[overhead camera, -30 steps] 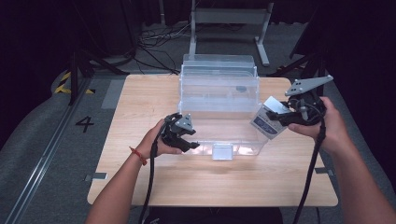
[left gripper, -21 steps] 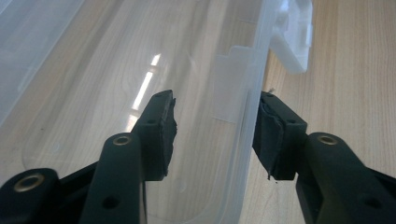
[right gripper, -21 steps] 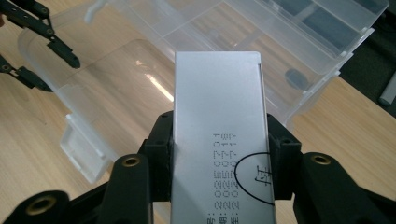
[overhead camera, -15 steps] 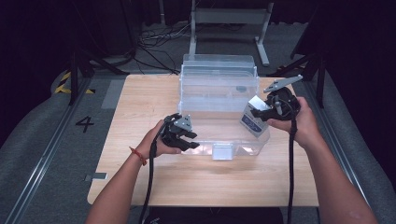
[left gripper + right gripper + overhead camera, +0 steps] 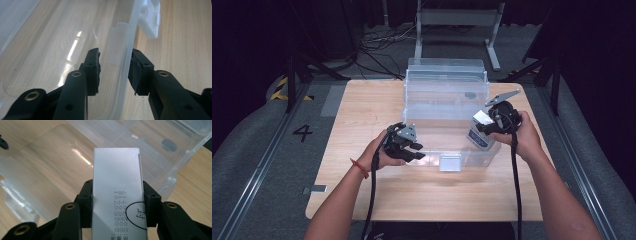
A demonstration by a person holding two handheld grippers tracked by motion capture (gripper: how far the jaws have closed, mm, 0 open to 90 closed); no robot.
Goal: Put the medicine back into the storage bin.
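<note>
A clear plastic bin (image 5: pixel 447 85) stands open on the wooden table (image 5: pixel 362 110). My left gripper (image 5: pixel 422 151) straddles the bin's near wall (image 5: pixel 125 75) close to the white latch (image 5: pixel 150 22). Its jaws have just been closing with that wall between them, and a gap remains at the inner pad. My right gripper (image 5: pixel 484 125) is shut on a silver-topped carton (image 5: pixel 478 136) at the bin's right end. The right gripper view shows both pads pressing the sides of the carton (image 5: pixel 116 162), over the bin's floor (image 5: pixel 62 152).
A small dark oval (image 5: pixel 470 95) shows at the bin's far right, and a clear lid (image 5: pixel 447 64) stands behind the bin. Bare tabletop lies left of the bin and in front of it. Metal stand legs (image 5: pixel 492 55) and cables lie beyond the far edge.
My right hand has come down and leftward with the carton, from above the bin's right rim to lower against its right end. The left hand has stayed put, its jaws narrower.
</note>
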